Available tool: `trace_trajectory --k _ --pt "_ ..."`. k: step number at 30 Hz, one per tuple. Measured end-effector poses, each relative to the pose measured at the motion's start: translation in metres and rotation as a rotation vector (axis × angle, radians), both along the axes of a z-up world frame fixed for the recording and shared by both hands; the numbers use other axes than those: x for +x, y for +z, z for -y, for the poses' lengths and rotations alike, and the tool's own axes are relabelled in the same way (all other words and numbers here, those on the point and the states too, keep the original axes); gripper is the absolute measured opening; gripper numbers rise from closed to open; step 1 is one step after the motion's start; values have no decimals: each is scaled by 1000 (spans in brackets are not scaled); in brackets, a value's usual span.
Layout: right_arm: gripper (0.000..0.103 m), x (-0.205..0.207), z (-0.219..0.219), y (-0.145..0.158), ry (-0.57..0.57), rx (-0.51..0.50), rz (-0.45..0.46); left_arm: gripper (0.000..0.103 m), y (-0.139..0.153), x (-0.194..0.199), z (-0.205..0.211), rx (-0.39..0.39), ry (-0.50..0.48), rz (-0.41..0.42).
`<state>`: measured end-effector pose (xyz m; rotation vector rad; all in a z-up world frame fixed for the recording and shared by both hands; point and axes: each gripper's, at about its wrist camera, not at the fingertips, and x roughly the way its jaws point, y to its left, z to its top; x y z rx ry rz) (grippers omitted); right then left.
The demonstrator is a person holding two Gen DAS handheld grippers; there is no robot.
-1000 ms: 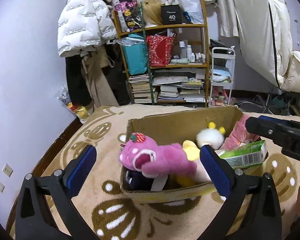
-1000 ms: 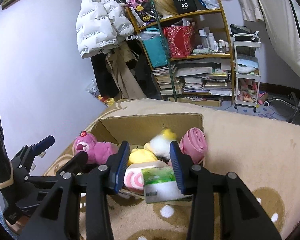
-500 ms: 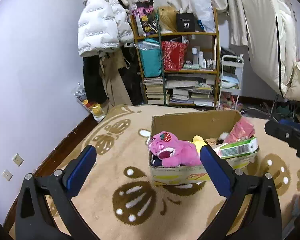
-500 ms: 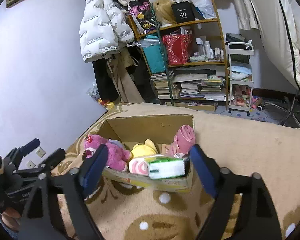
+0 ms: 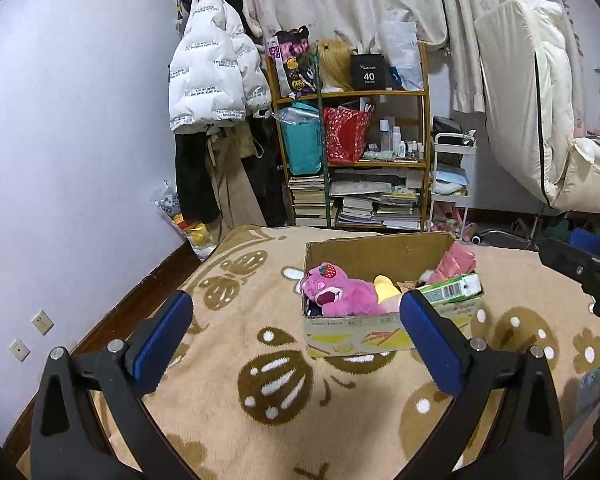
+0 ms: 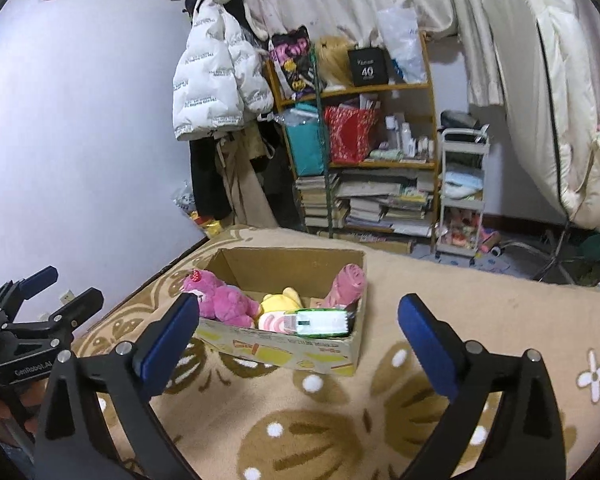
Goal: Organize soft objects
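Gaping empty, both tongs [image 5: 296, 334] [image 6: 298, 330] face a cardboard box [image 6: 284, 350] of fuzzy plush [image 6: 220, 300].

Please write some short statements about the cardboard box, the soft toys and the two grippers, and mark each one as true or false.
1. The pink plush bear lies inside the brown cardboard box. True.
2. The right gripper is shut on the green-and-white tissue pack. False: it is open and empty; the pack rests in the box.
3. The left gripper is open. True.
4. The box stands on a bare wooden floor. False: it stands on the beige patterned blanket.
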<state>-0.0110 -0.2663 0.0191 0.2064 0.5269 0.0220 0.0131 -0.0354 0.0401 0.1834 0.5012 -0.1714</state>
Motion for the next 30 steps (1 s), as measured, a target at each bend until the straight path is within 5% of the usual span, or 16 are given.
trace_trajectory --k 30 --pt "103 -18 1 -26 -28 -103 -64 102 -26 -4 3 53 9 -13"
